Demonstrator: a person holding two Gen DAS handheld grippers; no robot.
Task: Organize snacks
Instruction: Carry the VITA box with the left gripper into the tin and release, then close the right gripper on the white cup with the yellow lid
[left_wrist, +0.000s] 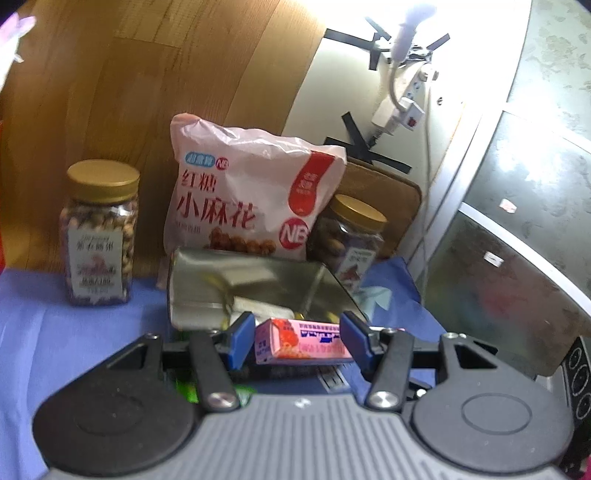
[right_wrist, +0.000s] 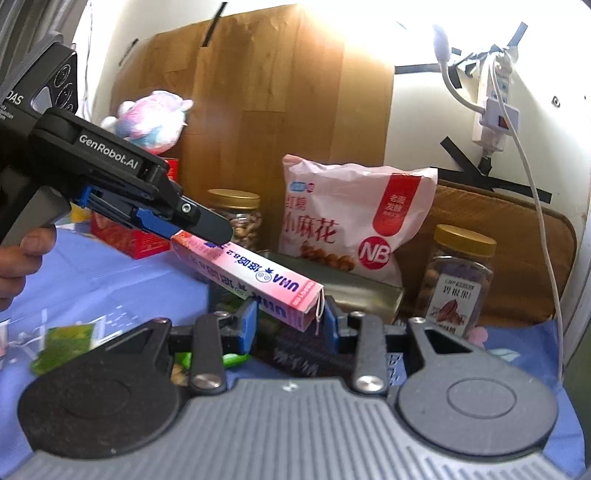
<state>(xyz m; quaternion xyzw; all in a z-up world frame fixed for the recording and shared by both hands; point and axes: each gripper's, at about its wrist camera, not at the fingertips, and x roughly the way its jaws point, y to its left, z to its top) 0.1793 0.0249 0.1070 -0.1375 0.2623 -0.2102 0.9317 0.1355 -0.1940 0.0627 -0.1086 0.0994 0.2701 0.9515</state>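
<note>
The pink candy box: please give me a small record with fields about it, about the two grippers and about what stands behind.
held item: pink candy box, long, off the cloth
left gripper: clamps the box's far end
right gripper: its blue fingers flank the box's near end; contact cannot be told
container: open metal tin behind the box
behind tin: pink snack bag, upright
jars: two gold-lidded nut jars, left jar and right jar
surface: blue cloth

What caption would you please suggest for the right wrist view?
Both grippers hold the long pink UHA candy box above the open metal tin, with snack bag behind.
</note>
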